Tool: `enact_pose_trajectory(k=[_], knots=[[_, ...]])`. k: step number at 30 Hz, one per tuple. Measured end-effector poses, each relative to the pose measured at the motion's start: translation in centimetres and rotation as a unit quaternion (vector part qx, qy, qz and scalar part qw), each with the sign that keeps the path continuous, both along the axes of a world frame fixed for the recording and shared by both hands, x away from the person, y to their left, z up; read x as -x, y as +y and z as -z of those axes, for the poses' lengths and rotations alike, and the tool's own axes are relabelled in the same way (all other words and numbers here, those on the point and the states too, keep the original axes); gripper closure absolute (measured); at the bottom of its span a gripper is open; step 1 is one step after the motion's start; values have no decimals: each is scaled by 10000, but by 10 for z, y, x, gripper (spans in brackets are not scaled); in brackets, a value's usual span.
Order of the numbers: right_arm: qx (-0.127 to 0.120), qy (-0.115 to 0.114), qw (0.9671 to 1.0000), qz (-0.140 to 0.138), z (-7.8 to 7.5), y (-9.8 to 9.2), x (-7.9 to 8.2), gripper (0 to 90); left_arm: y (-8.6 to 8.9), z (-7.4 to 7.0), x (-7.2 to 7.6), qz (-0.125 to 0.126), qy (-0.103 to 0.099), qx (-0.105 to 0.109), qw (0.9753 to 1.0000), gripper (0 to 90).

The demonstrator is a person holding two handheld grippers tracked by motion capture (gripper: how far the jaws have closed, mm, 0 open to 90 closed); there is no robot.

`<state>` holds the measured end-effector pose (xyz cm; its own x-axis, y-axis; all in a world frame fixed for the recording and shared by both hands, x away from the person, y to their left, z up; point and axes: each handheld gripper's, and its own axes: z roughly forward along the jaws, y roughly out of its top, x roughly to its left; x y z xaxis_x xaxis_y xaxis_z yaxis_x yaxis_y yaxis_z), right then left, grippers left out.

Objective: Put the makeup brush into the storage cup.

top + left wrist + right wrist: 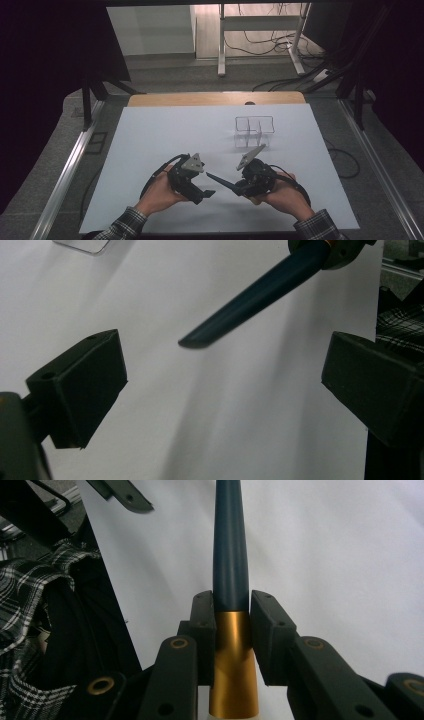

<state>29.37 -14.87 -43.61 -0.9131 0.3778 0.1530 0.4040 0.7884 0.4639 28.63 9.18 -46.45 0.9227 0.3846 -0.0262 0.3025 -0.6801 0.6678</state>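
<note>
Pointing its tapered tip toward the left gripper (209,192), the long dark-blue pen with a gold metal band (221,182) lies nearly level, long axis running across between the two tools. Beneath it spreads a white table sheet (165,130); beyond the right gripper (239,188) stands a clear plastic divided holder (254,131), then grey floor with cables. Right jaws clamp the pen at its band; left jaws gape wide, empty, the tip just ahead of them.

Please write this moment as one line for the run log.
right claw: shut on blue-gold pen | left claw: open, empty | clear organizer: untouched
</note>
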Motion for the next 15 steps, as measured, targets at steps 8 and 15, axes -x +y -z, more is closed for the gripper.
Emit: enact_pose_trajectory(k=[8,15], knots=[[-6,40,9999,-169,-1,8,2,725,-2,3,1,129,10,-99,9999,132],[5,99,9997,-227,0,12,4,725,-5,2,6,377,-117,-280,9988,311]])
